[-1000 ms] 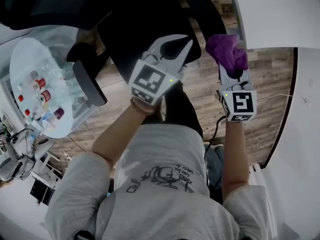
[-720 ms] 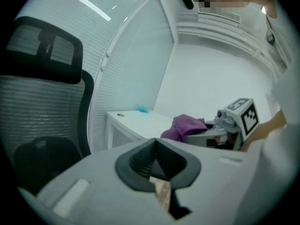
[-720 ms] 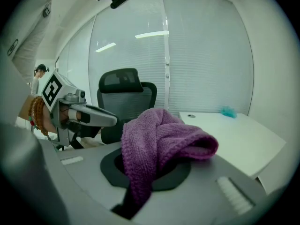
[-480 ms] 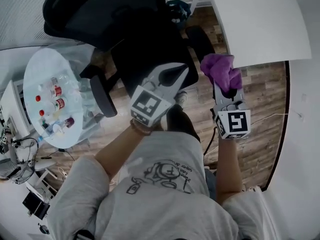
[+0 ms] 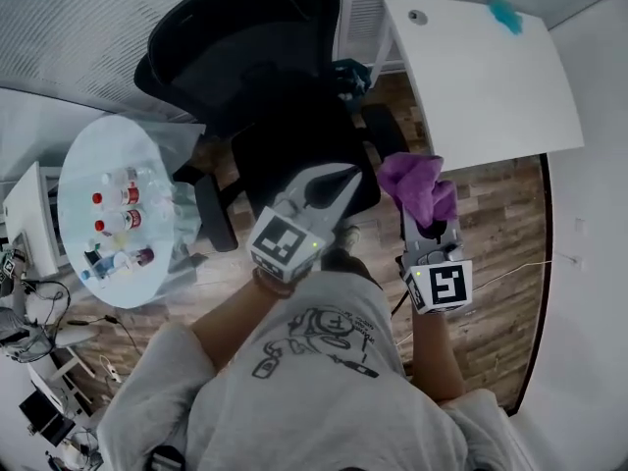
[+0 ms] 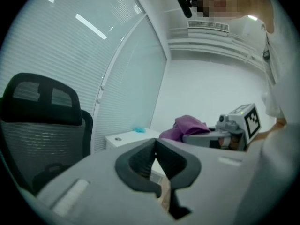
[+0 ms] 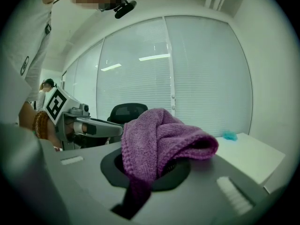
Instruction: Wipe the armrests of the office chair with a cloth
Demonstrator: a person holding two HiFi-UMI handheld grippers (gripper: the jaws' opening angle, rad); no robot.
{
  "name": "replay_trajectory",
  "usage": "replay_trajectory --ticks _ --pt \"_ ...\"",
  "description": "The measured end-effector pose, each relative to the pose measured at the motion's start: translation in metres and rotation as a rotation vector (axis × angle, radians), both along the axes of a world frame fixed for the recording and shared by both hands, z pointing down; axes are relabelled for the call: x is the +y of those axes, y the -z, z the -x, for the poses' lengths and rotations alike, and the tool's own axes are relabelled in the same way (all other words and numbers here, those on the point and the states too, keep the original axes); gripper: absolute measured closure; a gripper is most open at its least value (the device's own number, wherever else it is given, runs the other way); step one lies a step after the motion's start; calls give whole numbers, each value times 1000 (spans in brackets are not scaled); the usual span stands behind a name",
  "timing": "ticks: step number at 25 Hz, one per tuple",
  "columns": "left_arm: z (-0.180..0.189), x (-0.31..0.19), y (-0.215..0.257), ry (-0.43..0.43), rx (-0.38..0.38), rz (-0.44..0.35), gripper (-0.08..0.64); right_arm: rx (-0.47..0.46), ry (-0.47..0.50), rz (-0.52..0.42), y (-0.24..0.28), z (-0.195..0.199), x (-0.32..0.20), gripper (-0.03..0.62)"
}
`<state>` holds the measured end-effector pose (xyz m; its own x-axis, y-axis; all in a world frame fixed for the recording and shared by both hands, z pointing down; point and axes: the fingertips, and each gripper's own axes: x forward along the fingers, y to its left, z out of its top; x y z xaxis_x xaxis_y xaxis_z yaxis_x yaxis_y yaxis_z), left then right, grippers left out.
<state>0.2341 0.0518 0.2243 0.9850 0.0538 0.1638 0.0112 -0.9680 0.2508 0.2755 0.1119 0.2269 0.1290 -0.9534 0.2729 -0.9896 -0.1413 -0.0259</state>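
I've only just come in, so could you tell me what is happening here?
A person stands facing a black office chair with a claw in each hand. The right claw is shut on a bunched purple cloth; the left claw is shut and empty. Both hover short of the chair; the cloth touches neither armrest.

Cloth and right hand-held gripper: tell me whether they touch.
Touching. The right gripper view shows the right hand-held gripper shut on the cloth, which bunches between its jaws and drapes over them.
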Motion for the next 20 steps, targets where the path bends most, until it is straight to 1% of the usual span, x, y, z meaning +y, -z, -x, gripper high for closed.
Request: replay_trajectory --ticks 5,10,15,20 --pt "11 11 28 0 26 -26 560 8 14 -31 27 12 4 558" --pt "25 6 36 37 15 -47 560 2 54 -47 39 23 -5 558" --pt "58 -8 41 134 14 -58 560 -16 155 -57 40 56 -24 558" --pt "112 -26 39 278 -5 -66 560 -40 319 -62 32 106 -51 558"
